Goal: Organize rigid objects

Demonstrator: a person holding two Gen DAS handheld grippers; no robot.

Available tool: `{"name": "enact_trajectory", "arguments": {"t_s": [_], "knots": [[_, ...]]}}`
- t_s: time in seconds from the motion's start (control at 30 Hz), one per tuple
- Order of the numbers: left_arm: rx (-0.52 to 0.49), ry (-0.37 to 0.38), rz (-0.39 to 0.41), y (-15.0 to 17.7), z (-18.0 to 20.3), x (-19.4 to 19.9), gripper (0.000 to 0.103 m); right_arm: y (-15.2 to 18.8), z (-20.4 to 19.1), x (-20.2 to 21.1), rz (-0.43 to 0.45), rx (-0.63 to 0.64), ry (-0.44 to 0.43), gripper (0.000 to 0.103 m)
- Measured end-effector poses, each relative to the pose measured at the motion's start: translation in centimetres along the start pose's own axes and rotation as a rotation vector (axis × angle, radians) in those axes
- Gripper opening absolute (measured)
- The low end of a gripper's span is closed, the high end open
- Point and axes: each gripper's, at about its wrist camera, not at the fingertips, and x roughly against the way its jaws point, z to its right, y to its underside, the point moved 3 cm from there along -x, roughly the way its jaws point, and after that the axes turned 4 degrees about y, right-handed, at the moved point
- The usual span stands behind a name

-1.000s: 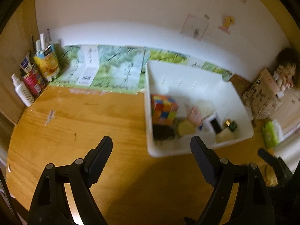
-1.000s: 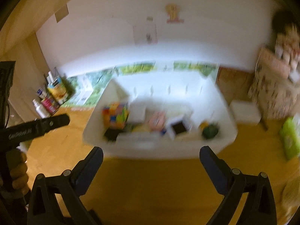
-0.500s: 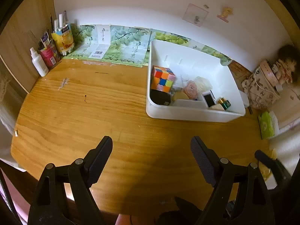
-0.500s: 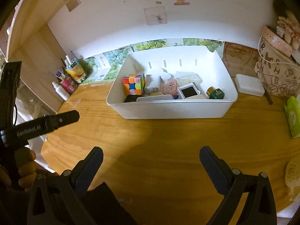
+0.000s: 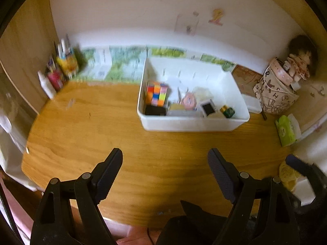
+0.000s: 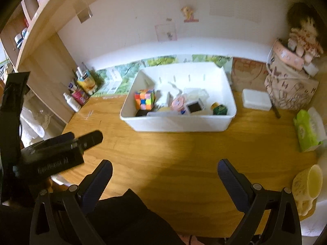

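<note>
A white bin (image 5: pixel 196 125) (image 6: pixel 179 125) stands on the wooden table toward the back. It holds a colourful puzzle cube (image 5: pixel 156 94) (image 6: pixel 144 99), a pink round item (image 5: pixel 189 101), a small white box with a dark face (image 6: pixel 195 107), a green and gold item (image 6: pixel 219 109) and other small things. My left gripper (image 5: pixel 165 163) is open and empty, well short of the bin near the table's front edge. My right gripper (image 6: pixel 164 174) is open and empty, also near the front edge. The left gripper's body (image 6: pixel 55 157) shows at the left of the right wrist view.
Bottles and packets (image 6: pixel 80 92) stand at the back left corner. A white lidded box (image 6: pixel 256 100), a patterned bag with a doll (image 6: pixel 292 75), a green wipes pack (image 6: pixel 307 131) and a yellow cup (image 6: pixel 306 185) lie on the right side.
Both grippers have pulled back from the bin toward the table's front edge and stayed open. The bin now looks farther away in both views.
</note>
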Motion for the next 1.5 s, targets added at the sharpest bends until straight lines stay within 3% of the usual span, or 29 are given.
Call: {"name": "enact_trajectory", "arguments": {"t_s": [0.17,0.27,0.4,0.83,1.5], "knots": [[0.031,-0.053,0.082,-0.7,0.0,1.4,0.09,-0.4,1.1,-0.6,-0.013,-0.017,0.036,0.103],[0.043,-0.076,0.094,-0.5,0.2,1.5,0.099,-0.4,1.5,-0.7,-0.013,-0.017,0.052,0.103],[0.05,-0.096,0.089,-0.5,0.4,1.0,0.102,-0.3,1.8,-1.1,-0.023,-0.01,0.07,0.103],[-0.004,-0.094,0.053,-0.9,2.1,-0.4,0.102,0.0,3.3,-2.8,-0.104,-0.058,0.1,0.103],[-0.016,-0.131,0.122,-1.3,2.5,0.6,0.102,0.0,3.3,-4.2,-0.165,-0.033,0.099,0.103]]}}
